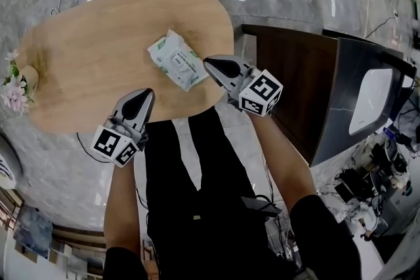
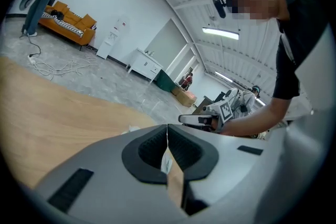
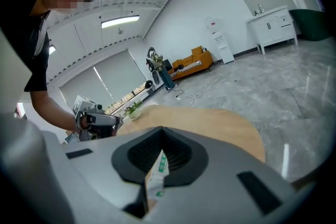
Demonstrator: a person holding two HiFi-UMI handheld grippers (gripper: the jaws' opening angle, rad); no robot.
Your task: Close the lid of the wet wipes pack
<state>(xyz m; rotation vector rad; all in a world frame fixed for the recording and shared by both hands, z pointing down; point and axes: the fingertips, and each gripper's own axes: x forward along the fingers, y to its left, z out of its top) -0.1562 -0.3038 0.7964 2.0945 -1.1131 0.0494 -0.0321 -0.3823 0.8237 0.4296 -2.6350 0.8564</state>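
L gripper (image 1: 146,95), nearest, jaws shut, empty. R gripper (image 1: 209,62) same, tip just right of the wet wipes pack (image 1: 177,60), which lies flat on the desk (image 1: 92,56). Lid state unclear. Best: steady pack w/ L, press lid down w/ R's closed tip.

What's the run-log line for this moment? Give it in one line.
scene: wet wipes pack flat on table | left gripper: shut, empty, clear of pack | right gripper: shut, empty, beside pack
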